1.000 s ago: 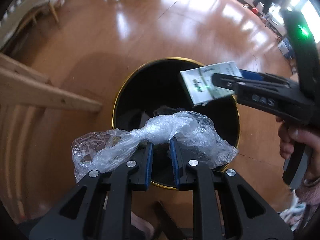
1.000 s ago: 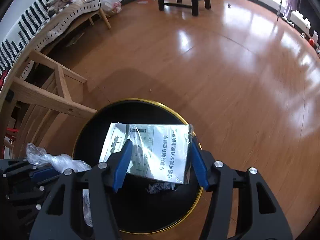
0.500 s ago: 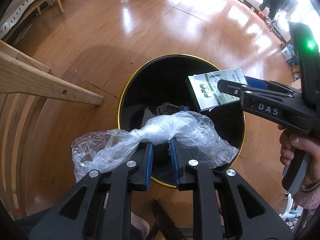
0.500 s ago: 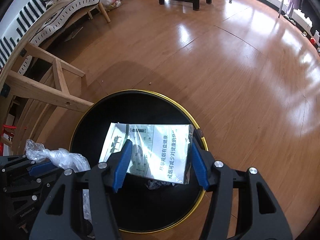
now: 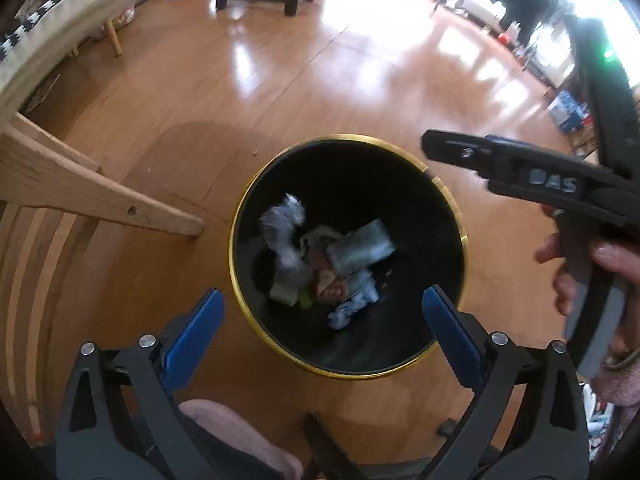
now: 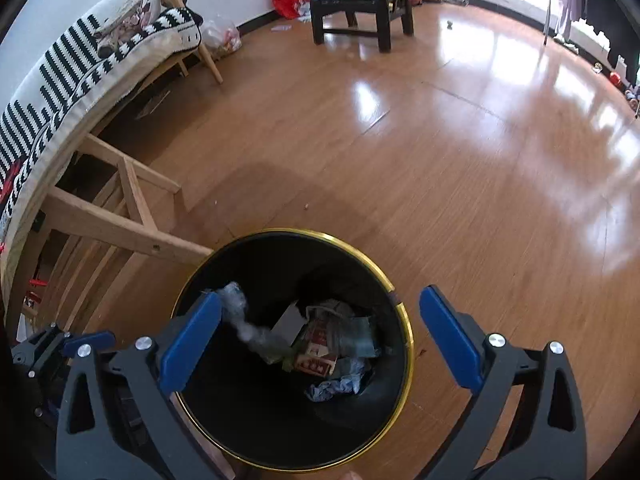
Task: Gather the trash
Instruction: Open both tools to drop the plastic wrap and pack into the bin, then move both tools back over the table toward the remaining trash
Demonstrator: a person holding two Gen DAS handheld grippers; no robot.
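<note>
A black trash bin with a gold rim (image 5: 348, 138) (image 6: 288, 233) stands on the wooden floor below both grippers. My left gripper (image 5: 320, 292) hangs over the bin's near edge, its jaws opening with nothing between the blue pads. A crumpled clear plastic bag (image 5: 286, 236) (image 6: 244, 320), blurred, lies inside the bin on the left. A pale wrapped packet (image 5: 362, 246) rests beside it on other trash, including a red carton (image 6: 316, 356). My right gripper (image 6: 320, 294) (image 5: 500, 160) is also above the bin, its jaws opening and empty.
A wooden bed frame (image 6: 120, 232) with a striped mattress (image 6: 60, 92) runs along the left, one beam ending close to the bin. A black stool (image 6: 356, 8) stands far back. A hand (image 5: 580, 268) holds the right gripper. A pink slipper (image 5: 236, 436) is near the bottom edge.
Both grippers have opened wide. The plastic bag has left the left jaws and the wrapped packet the right jaws; both now lie in the bin. Both grippers have risen a little.
</note>
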